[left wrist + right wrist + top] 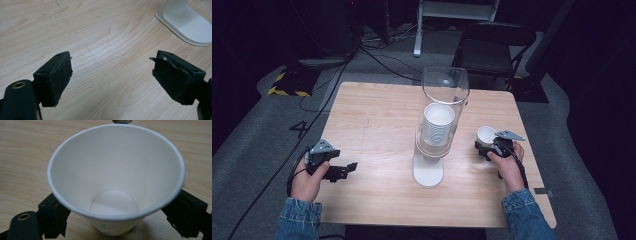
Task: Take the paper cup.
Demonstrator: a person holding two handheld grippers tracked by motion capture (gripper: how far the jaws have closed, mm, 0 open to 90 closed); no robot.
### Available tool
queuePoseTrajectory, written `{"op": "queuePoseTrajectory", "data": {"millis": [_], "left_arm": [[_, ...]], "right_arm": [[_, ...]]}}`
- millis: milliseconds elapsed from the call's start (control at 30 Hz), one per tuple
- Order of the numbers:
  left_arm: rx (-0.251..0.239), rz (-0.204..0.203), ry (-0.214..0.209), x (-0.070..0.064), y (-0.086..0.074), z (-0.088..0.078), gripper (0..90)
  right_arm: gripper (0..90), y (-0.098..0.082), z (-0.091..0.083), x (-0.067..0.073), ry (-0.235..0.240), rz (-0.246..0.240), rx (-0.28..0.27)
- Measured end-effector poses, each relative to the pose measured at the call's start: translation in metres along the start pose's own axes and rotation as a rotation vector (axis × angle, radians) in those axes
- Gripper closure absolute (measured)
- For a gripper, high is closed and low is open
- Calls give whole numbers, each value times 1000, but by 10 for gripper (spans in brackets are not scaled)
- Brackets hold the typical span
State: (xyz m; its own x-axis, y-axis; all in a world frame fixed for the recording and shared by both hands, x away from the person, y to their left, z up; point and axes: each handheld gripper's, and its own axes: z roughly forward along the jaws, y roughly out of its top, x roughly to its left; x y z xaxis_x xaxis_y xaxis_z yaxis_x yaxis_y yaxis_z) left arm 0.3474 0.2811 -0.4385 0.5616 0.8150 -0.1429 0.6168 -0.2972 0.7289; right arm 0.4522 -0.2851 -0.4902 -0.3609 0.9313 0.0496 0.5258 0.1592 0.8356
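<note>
The white paper cup (116, 177) was judged released near the table's (377, 105) right edge, between the right gripper's (117, 216) spread jaws; withdrawal was called for next, the left gripper (112, 80) spread and empty.

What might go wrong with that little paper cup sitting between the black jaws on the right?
The paper cup stands upright between the right gripper jaws, which look spread beside it, not pressing. Pulling back crookedly might tip the light cup. It stands close to the table edge on that side, so a knock may send it off. The cup dispenser stands near too.
</note>
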Motion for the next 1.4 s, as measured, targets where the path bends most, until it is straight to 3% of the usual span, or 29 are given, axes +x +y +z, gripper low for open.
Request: {"op": "queuePoseTrajectory", "data": {"millis": [333, 400, 500, 633, 700, 767, 1167, 1233, 1400], "left_arm": [[-21, 27, -32, -5, 4, 4, 159], [-40, 32, -69, -9, 3, 0, 157], [-53, 36, -69, -11, 2, -3, 157], [-50, 40, -80, -13, -2, -6, 157], [-54, 37, -100, -13, -5, -7, 157], [-54, 33, -99, -14, -8, -8, 157], [1, 96, -111, -20, -19, -3, 159], [22, 109, -112, -22, -21, 1, 159], [51, 126, -125, -24, -25, 8, 159]], "right_arm": [[157, 4, -46, 0, 51, -45, -24], [157, 8, -62, 2, 86, -30, -47], [157, 10, -71, 5, 118, -26, -62], [157, 11, -84, 14, 164, -54, -66], [157, 10, -93, 21, 219, -97, -46], [157, 9, -98, 26, 245, -109, -45], [157, -7, -100, 57, 383, -141, 29], [156, -12, -96, 64, 414, -157, 54], [157, -23, -84, 72, 440, -181, 106]]}}
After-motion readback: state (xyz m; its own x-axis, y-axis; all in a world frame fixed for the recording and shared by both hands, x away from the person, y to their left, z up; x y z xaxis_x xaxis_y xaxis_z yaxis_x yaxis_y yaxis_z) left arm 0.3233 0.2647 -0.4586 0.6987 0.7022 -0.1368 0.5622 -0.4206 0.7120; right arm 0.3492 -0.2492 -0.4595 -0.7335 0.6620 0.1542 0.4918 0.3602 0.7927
